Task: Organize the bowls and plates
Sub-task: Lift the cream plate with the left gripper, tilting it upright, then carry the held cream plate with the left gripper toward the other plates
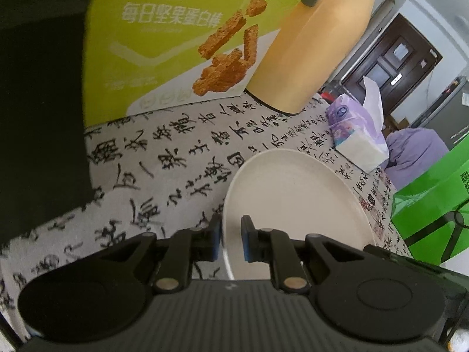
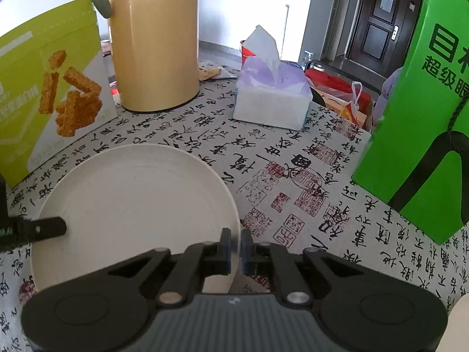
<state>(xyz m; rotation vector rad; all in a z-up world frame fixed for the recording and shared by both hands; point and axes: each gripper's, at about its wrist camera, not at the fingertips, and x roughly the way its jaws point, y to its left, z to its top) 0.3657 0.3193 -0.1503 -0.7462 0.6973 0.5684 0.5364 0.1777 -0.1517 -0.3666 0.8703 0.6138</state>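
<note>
Right wrist view: your right tool (image 2: 235,246) and left tool (image 1: 231,239) pinch opposite rims of the lone plate (image 2: 132,199), before the yellow flask (image 2: 155,44); stacking not yet begun.

The snack box (image 1: 164,44) and the yellow flask (image 2: 155,44) run off the top edge, and the green box (image 2: 425,111) off the right. The near rim of the plate (image 2: 132,199) hides behind the right gripper (image 2: 235,248). A pale rounded thing (image 2: 460,322) at the lower right corner is too cropped to identify.
</note>
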